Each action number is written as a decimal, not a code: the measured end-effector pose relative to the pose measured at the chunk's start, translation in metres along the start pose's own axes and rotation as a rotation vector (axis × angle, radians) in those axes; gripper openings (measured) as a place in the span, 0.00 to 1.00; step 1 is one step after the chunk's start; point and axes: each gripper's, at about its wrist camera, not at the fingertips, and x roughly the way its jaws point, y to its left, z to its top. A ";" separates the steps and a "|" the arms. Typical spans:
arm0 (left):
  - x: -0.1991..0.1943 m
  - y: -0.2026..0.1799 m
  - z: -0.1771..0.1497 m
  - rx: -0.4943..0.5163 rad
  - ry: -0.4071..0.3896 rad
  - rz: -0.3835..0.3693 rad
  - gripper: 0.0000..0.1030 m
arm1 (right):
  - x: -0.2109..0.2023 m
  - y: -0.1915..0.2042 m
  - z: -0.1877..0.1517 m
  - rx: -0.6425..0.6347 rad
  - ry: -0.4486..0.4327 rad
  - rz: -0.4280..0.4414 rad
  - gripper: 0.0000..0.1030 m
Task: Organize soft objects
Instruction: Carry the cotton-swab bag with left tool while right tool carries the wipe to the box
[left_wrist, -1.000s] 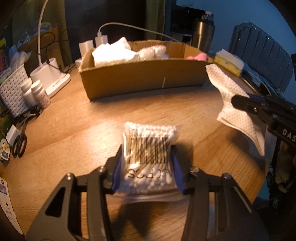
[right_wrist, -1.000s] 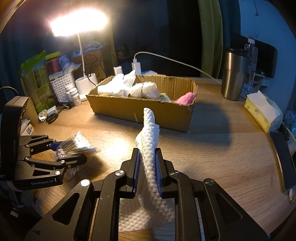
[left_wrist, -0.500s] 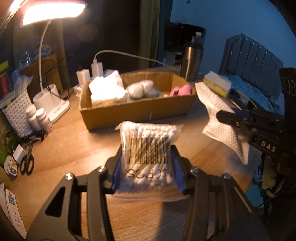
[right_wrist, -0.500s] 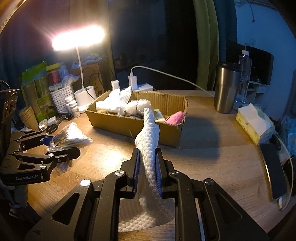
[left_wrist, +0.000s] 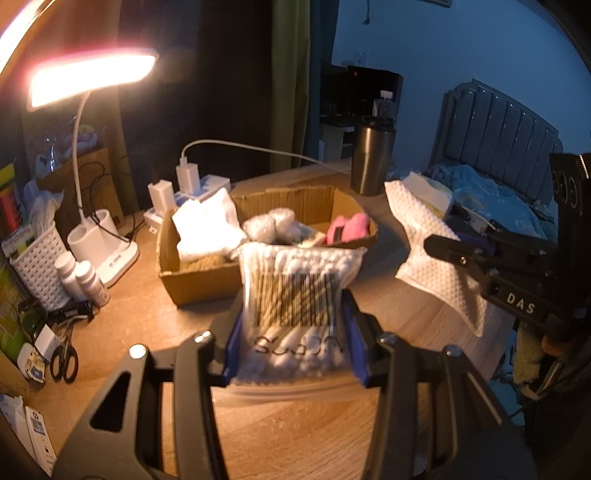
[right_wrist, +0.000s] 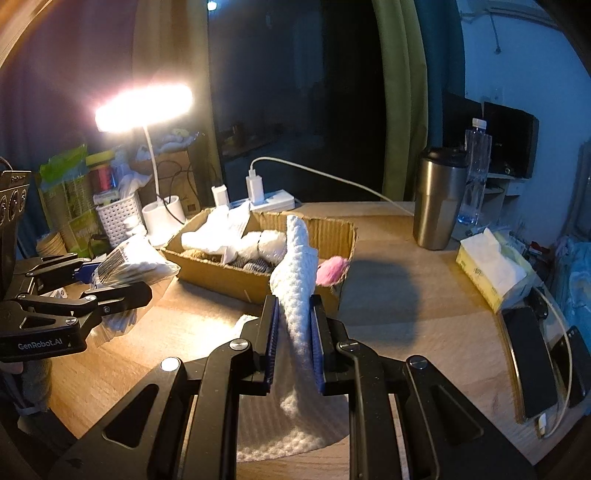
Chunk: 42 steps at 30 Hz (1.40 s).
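While both hover over table (left_wrist: 155, 317), left fingers (left_wrist: 291, 332) clamp cotton-swab pack (left_wrist: 295, 295); right fingers (right_wrist: 293, 343) pinch white cloth (right_wrist: 299, 266).

The right claw (left_wrist: 439, 245) carries white letters "DAS" on its black body; the left claw (right_wrist: 122, 282) reads "GenRobot.AI". The swab pack's (left_wrist: 299, 295) print looks illegible, perhaps upside down.

Both wrist views look forward and down, close over the table (left_wrist: 140, 317) — sharing the cardboard box (right_wrist: 229, 277).

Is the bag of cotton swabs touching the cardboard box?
Apart. The right wrist view shows the bag of cotton swabs in the left gripper, beside the cardboard box, table between.
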 end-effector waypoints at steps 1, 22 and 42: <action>0.000 -0.001 0.001 0.001 -0.006 0.001 0.46 | 0.000 -0.002 0.002 0.003 -0.004 0.000 0.17; 0.025 -0.006 0.048 0.007 -0.049 0.040 0.46 | 0.020 -0.040 0.039 0.033 -0.063 0.028 0.17; 0.025 0.043 0.078 -0.078 -0.148 0.034 0.46 | 0.045 -0.020 0.078 0.020 -0.084 -0.005 0.17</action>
